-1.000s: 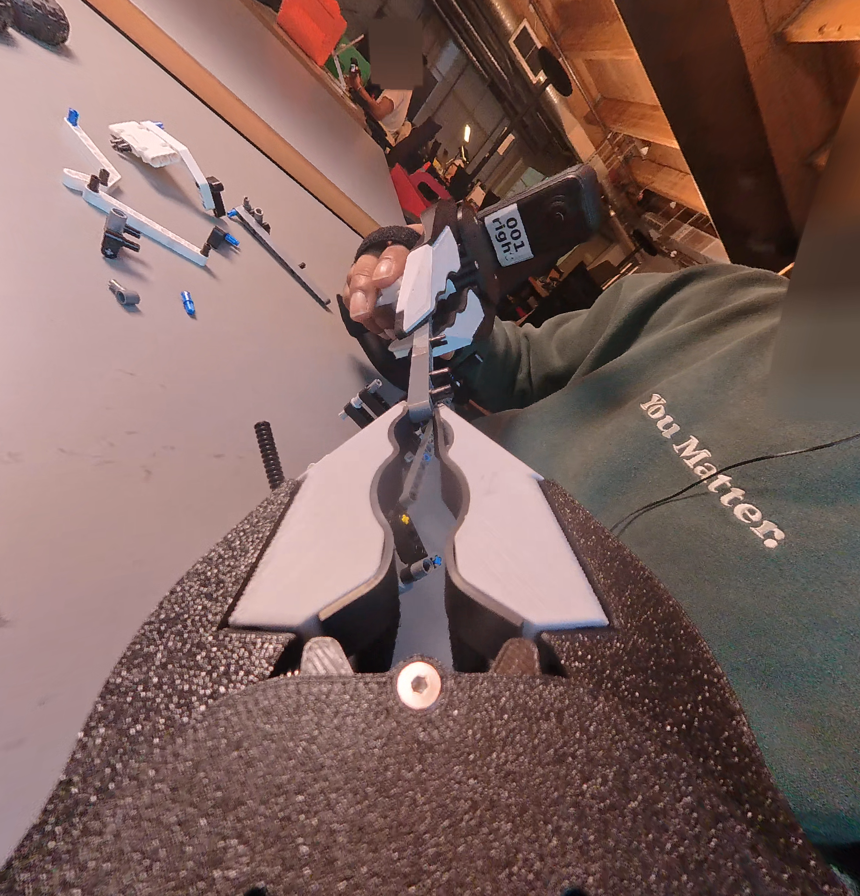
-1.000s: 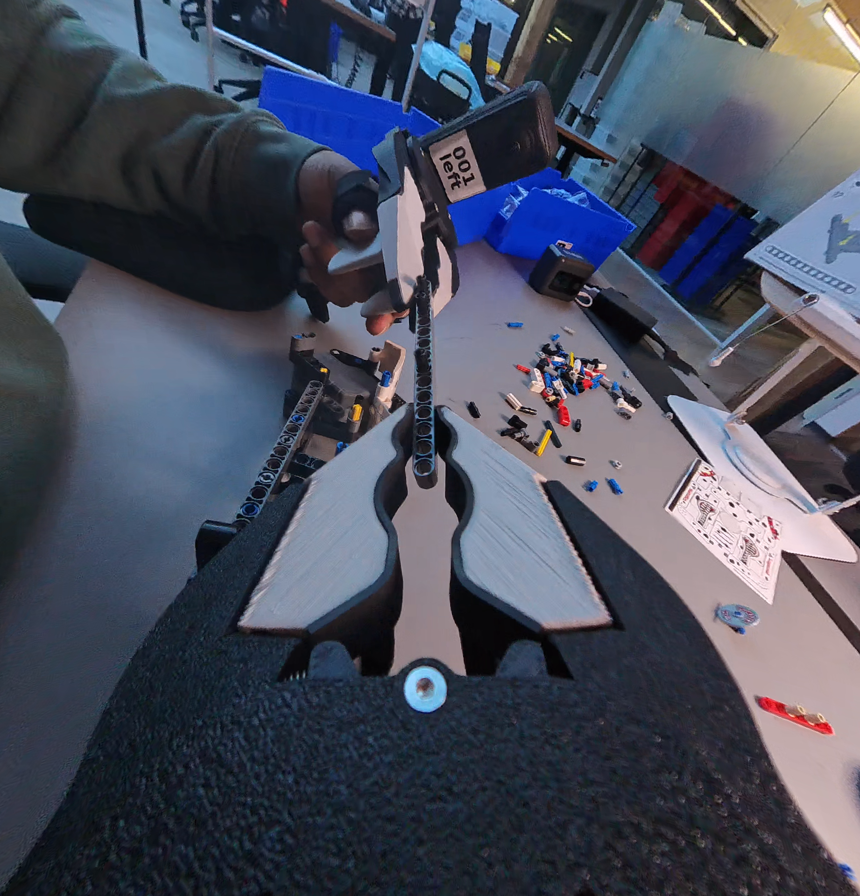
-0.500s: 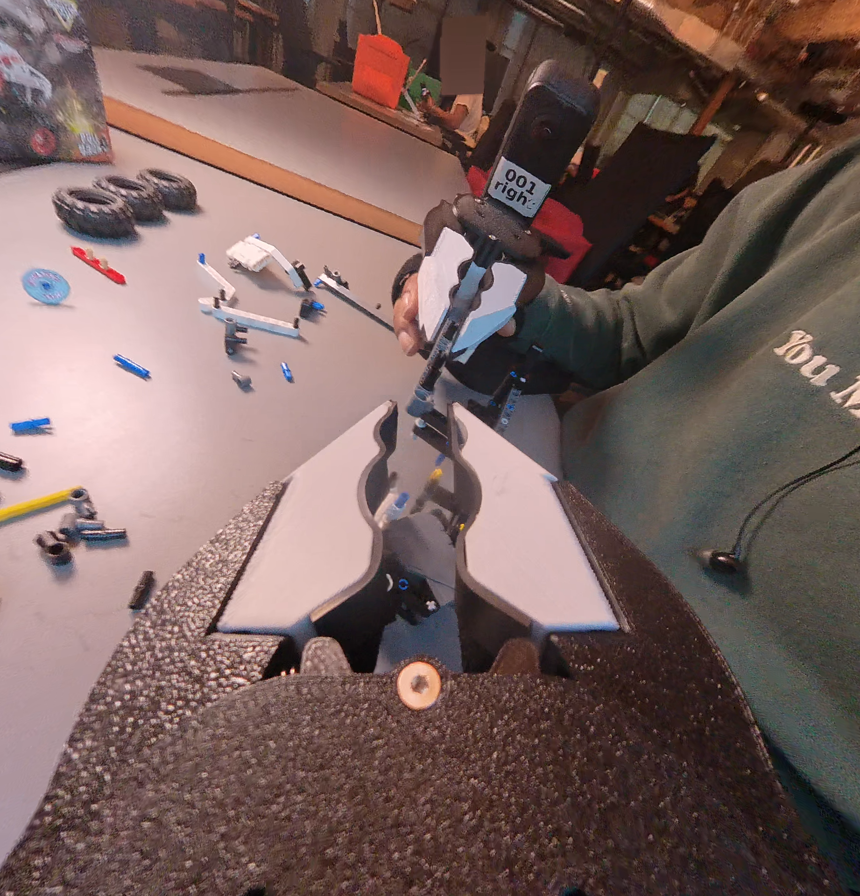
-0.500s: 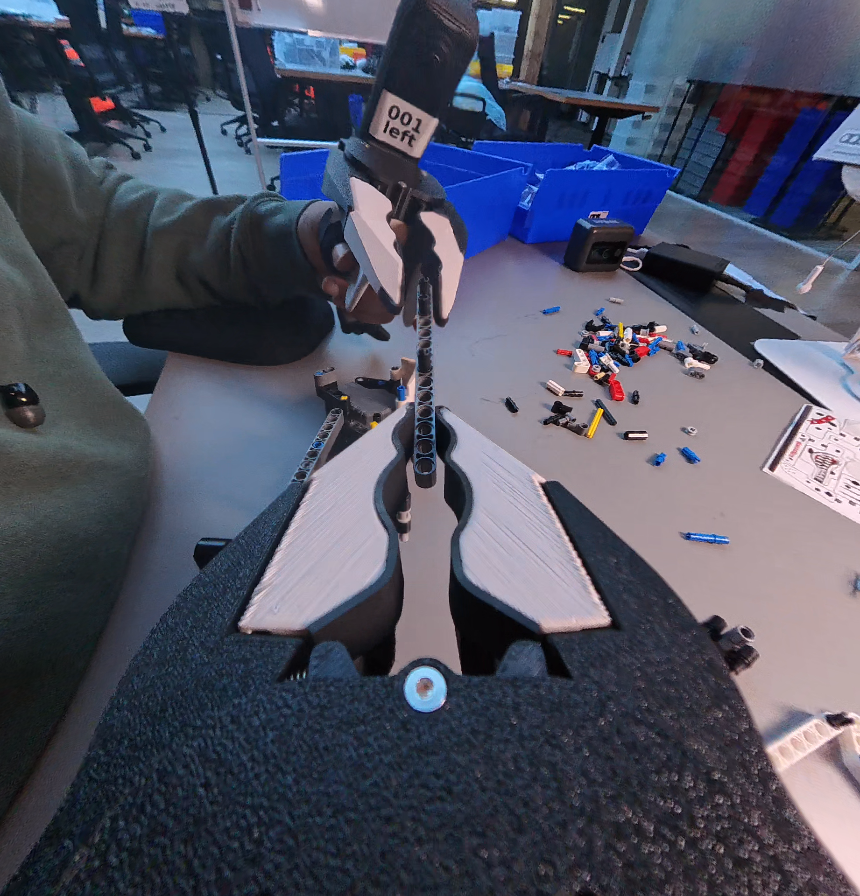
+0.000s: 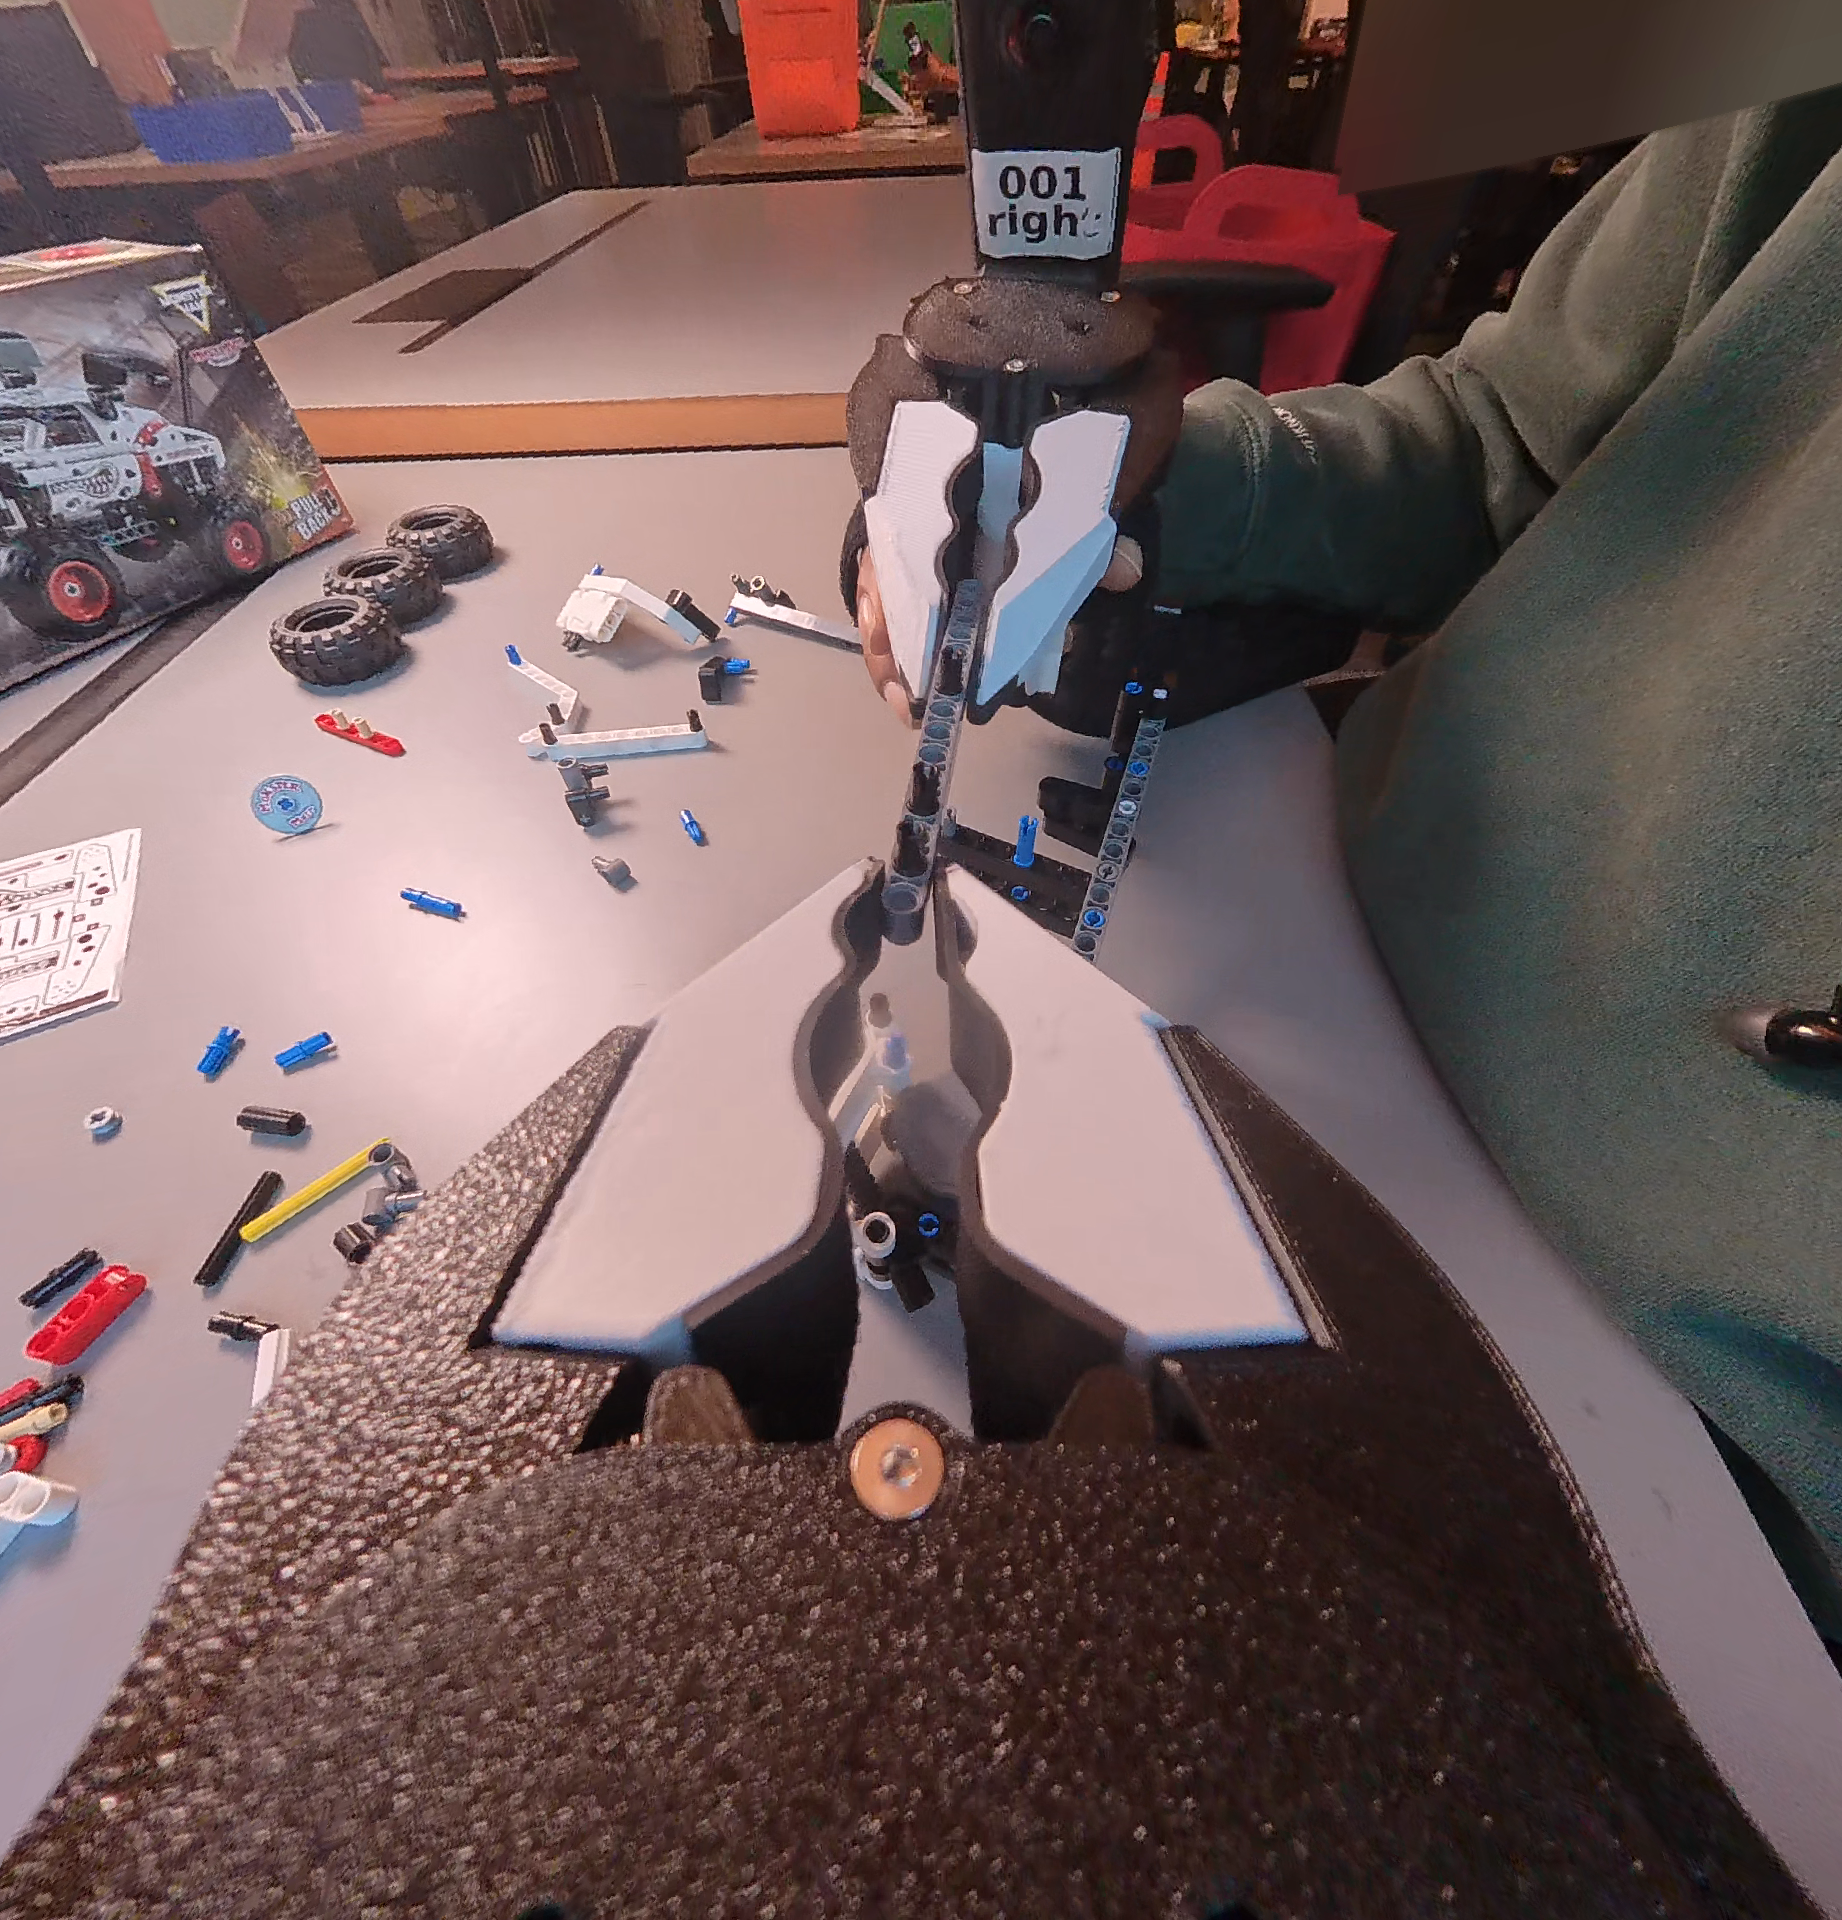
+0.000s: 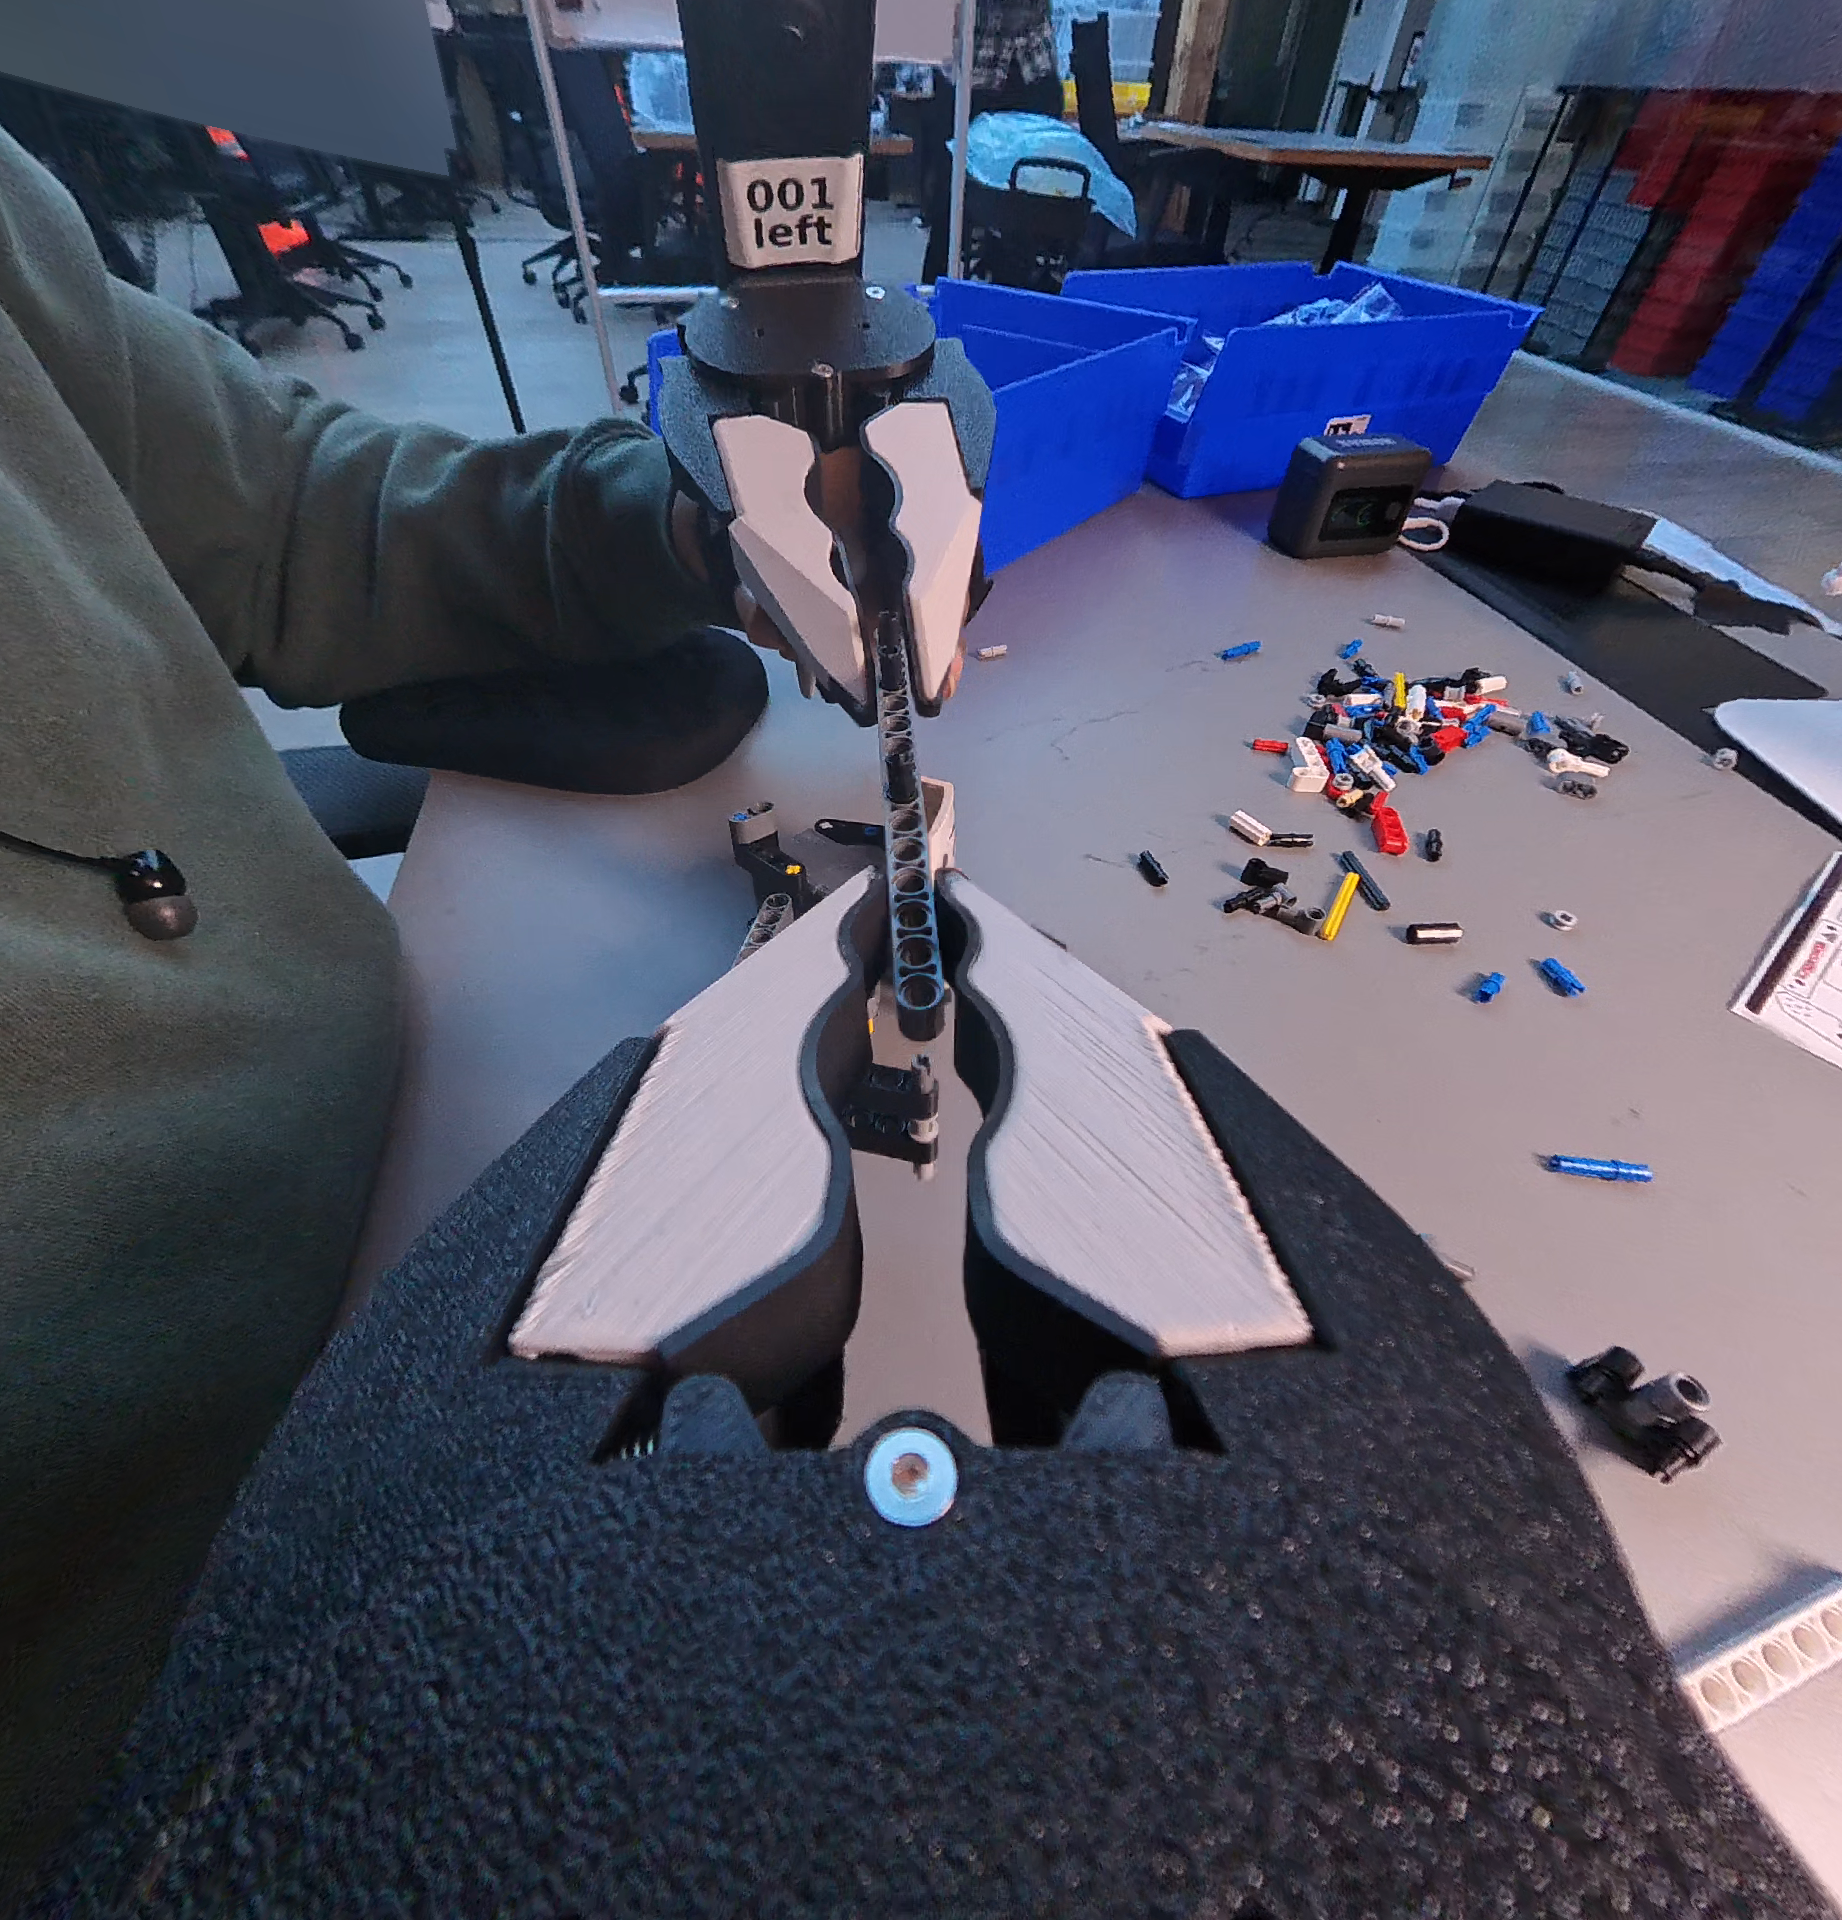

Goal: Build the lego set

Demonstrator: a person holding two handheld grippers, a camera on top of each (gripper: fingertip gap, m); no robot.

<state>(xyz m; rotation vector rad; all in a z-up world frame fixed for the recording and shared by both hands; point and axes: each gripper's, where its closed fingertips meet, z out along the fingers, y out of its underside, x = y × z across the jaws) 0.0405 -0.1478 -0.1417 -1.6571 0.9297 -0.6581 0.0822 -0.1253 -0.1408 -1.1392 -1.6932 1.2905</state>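
Grey beam (image 5: 932, 769) stays clamped at each end by both jaws, now more upright.

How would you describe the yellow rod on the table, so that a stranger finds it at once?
Start at the sticker sheet on the grey table in the left wrist view. Nearer the camera lies a yellow rod, long and thin; it is the only yellow piece among black and blue pins.
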